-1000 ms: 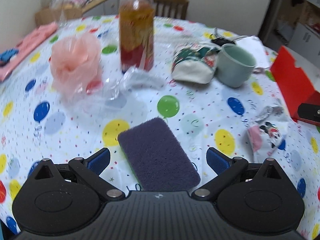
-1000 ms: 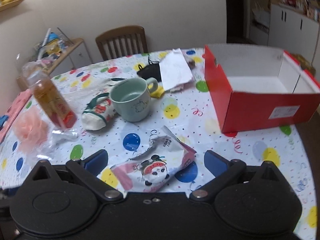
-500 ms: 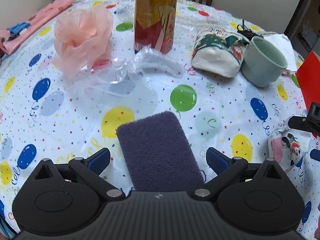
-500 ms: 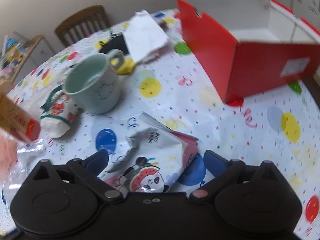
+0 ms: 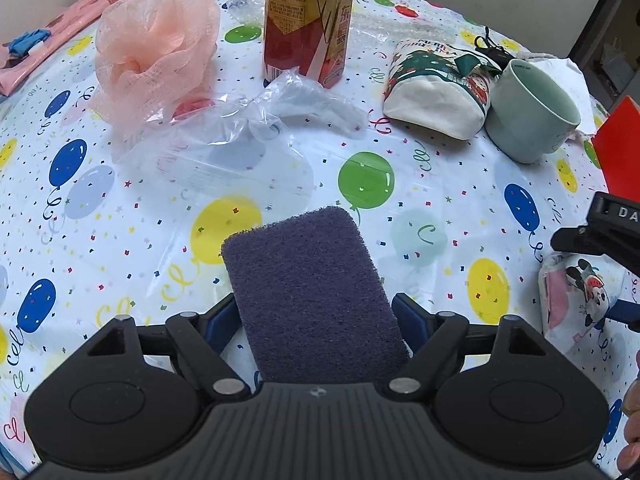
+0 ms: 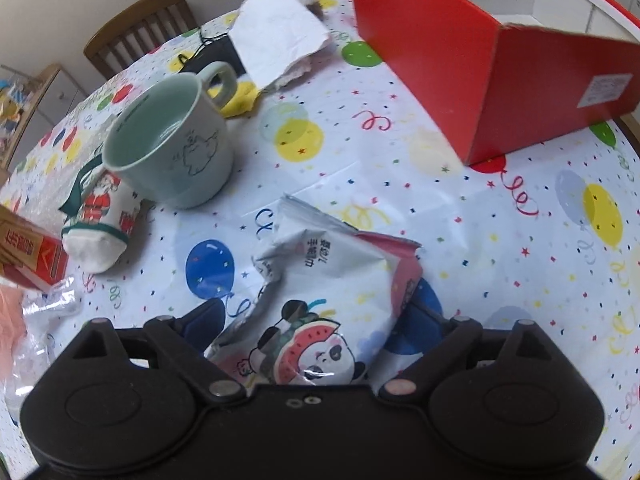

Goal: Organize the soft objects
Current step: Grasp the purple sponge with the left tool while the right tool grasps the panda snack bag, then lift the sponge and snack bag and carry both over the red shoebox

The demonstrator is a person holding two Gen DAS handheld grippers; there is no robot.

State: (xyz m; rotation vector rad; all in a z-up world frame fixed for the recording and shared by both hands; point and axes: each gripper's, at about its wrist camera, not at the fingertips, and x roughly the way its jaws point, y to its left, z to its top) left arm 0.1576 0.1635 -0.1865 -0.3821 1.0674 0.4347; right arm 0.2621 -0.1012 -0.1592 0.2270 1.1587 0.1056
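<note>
**Both hand-held grippers closing around soft things on the balloon-print surface**

Your left hand-held gripper points steeply down at the surface, and its jaws are closing with the purple scouring pad between them. The blue pads sit just beside the pad's long edges; you cannot tell whether they press on it yet, and its near end is hidden under the gripper body.

Only the left wrist view shows what lies to the left: a pink cloth at the far edge, the peach mesh pouf, a crumpled clear plastic bag just in front of it, and the tall tea bottle, whose top is cut off. Both views show the Christmas pouch touching the pale green mug.

Your right hand-held gripper is closing too, with the panda snack bag between its jaws. The crumpled bag covers the inner faces of the blue pads, so contact is hard to judge. The left wrist view catches only the edge of this bag and a dark part of the other gripper.

Only the right wrist view shows the mug's handle, a torn white paper behind it, a wooden chair, and the open red box at right, its interior mostly out of frame.
</note>
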